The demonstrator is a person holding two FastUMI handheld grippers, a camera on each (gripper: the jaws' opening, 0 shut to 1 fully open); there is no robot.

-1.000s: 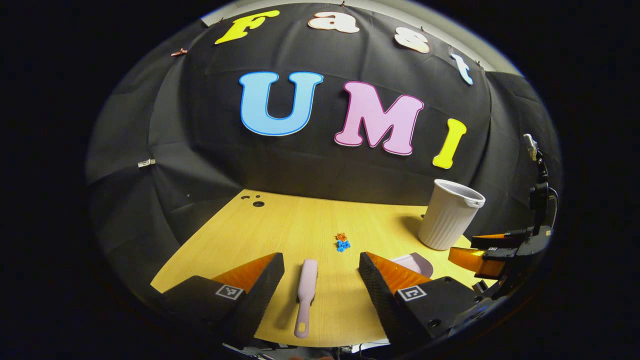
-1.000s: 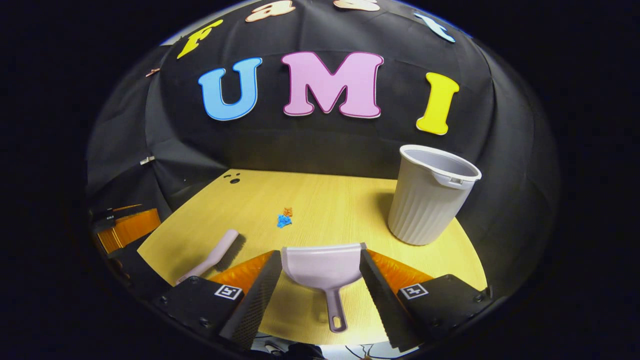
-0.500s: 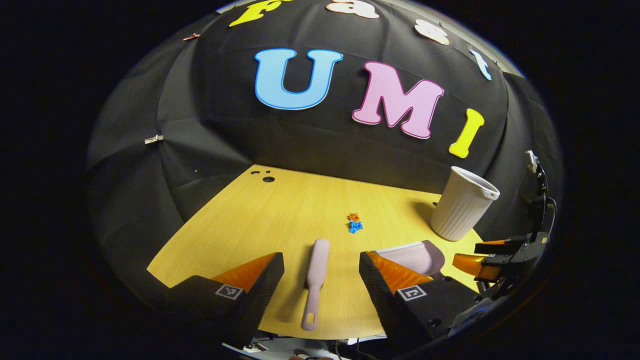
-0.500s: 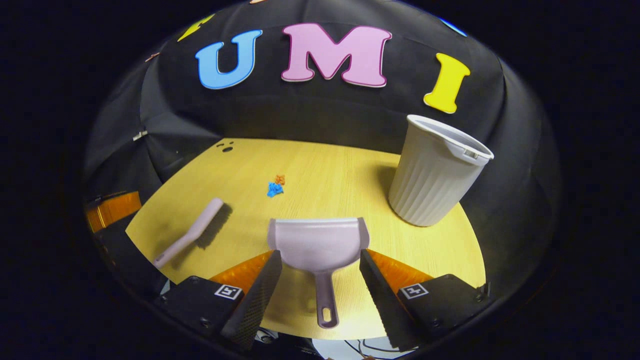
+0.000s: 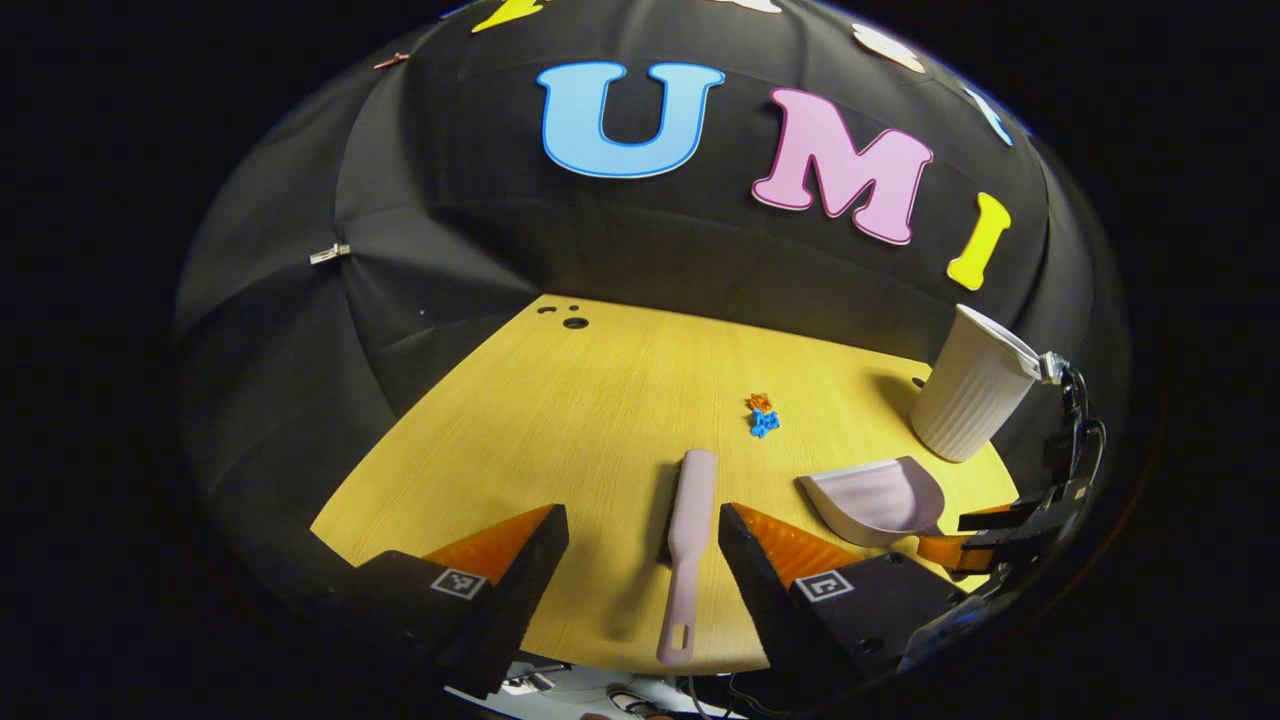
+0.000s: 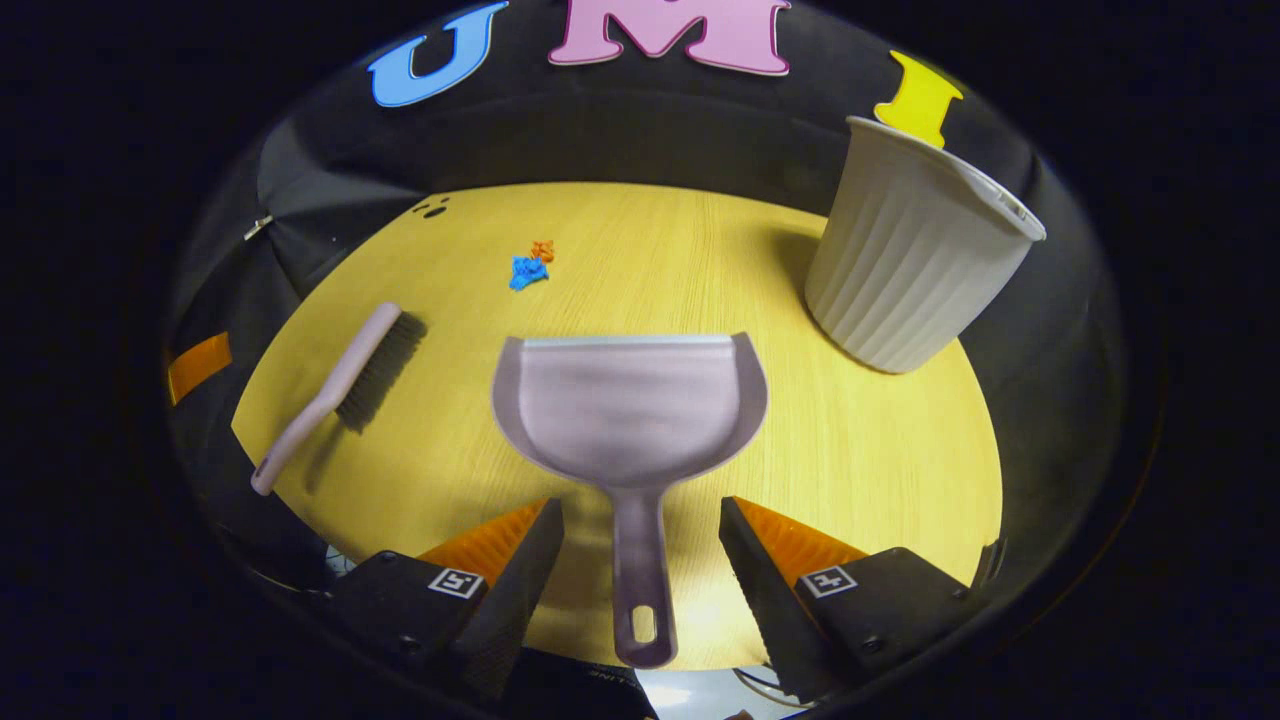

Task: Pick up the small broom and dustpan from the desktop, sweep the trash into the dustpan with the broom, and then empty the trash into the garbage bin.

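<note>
- Garbage bin (image 6: 915, 270): a pale, ribbed, tapering tub with an open top, standing upright at the far right of the tabletop (image 6: 880, 470). It looks like thin, light plastic, so a knock from the dustpan could probably shift or tip it; nothing needs to grasp it.
- Dustpan (image 6: 630, 405): a pale lilac scoop with a flat front lip and raised side walls, narrowing to a straight handle with a hanging hole at its end. It lies flat, mouth facing away, with the handle running back between the open jaws of the right gripper (image 6: 640, 560), which do not touch it. I judge it rigid, light and smooth; the best hold is mid-handle, well ahead of the hole, squeezed across its narrow sides.
- Small broom (image 5: 688, 540): a slim lilac handle with dark bristles along one side of its far half, best seen in the right gripper view. It lies left of the dustpan, its handle between the spread jaws of the left gripper (image 5: 643, 565), nearer the right-hand one, not clearly touching. The handle should be stiff and light, the bristles soft; grip the bare handle, never the bristles.
- Trash (image 6: 530, 266): a small blue scrap and a smaller orange one, touching, well beyond both tools. They look featherlight and easily scattered.
</note>
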